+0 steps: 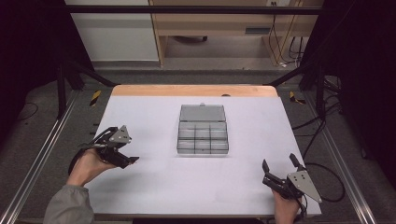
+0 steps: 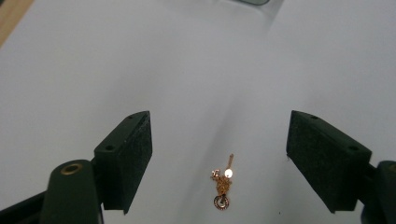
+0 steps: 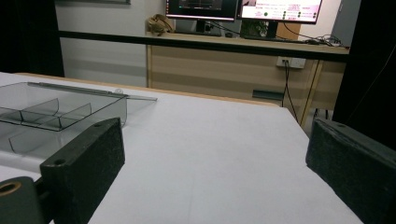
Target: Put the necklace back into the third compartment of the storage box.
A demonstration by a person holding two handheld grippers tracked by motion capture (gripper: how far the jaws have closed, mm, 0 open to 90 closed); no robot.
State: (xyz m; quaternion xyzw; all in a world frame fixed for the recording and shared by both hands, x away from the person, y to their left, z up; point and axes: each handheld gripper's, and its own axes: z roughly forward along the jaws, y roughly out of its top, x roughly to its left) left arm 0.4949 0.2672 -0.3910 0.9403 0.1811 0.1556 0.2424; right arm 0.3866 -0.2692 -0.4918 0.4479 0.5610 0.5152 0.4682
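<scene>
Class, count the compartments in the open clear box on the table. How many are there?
6, in the clear box at the table's middle: two rows of three, one row nearer the lid, one nearer the person. Glare might hide further dividers.

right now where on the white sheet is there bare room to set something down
Most of the white sheet is bare: the wide strip between the left gripper and the right gripper in front of the clear divided box, and both flanks of that box. Avoid the spot under the left gripper's open jaws, where a small gold chain lies.
</scene>
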